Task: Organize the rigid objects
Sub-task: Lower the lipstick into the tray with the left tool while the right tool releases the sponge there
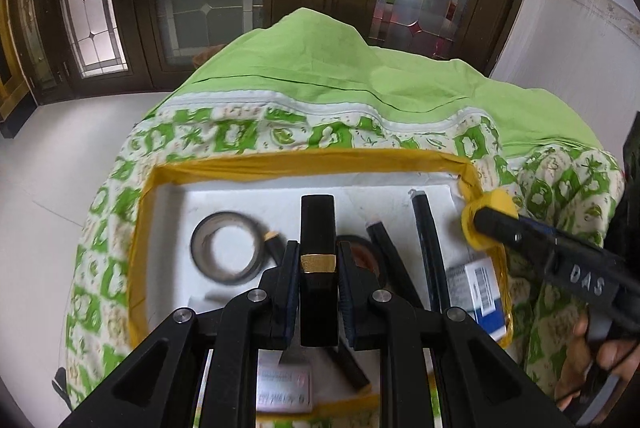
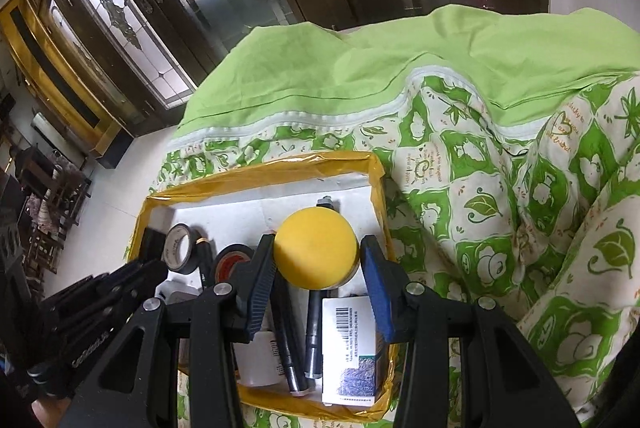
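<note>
Green patterned cloth [image 2: 500, 211] fills mid-frame; on it, lower centre, a white tray with yellow taped rim [image 2: 256, 171] holding tape rolls, pens and a barcoded box [image 2: 352, 348]. Right gripper [image 2: 316, 268], lower centre of its view, carries a yellow round object [image 2: 316, 248] between half-spread jaws; contact unclear. Left gripper [image 1: 318, 268] is clamped on a black tube with gold band [image 1: 318, 244] above the tray. Placing step, likely; next: lower each into a bare patch, then release.
</note>
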Tool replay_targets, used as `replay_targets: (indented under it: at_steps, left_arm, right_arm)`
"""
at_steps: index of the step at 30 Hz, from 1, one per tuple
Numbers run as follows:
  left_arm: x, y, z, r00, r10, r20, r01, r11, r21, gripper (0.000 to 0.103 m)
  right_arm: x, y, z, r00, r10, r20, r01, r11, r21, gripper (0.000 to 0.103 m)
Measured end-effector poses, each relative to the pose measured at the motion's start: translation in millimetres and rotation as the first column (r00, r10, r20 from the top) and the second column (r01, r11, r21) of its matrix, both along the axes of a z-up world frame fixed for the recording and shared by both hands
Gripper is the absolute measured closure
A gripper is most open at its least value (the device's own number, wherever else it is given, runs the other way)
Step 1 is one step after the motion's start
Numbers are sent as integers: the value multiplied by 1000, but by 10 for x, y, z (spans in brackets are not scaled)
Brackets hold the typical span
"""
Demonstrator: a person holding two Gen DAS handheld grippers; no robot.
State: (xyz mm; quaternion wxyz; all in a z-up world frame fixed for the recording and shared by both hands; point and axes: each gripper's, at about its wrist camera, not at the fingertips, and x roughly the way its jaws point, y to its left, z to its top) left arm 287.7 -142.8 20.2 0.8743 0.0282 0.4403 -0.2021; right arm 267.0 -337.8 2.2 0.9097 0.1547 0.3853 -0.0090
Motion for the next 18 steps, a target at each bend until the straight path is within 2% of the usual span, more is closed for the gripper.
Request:
replay_targets:
  at_steps: [18]
  left_arm:
    - [330, -258, -364, 1000, -5, -11, 6, 995, 101, 85]
  right_arm:
    - [161, 32, -221, 997, -20, -73, 15, 998, -58, 61]
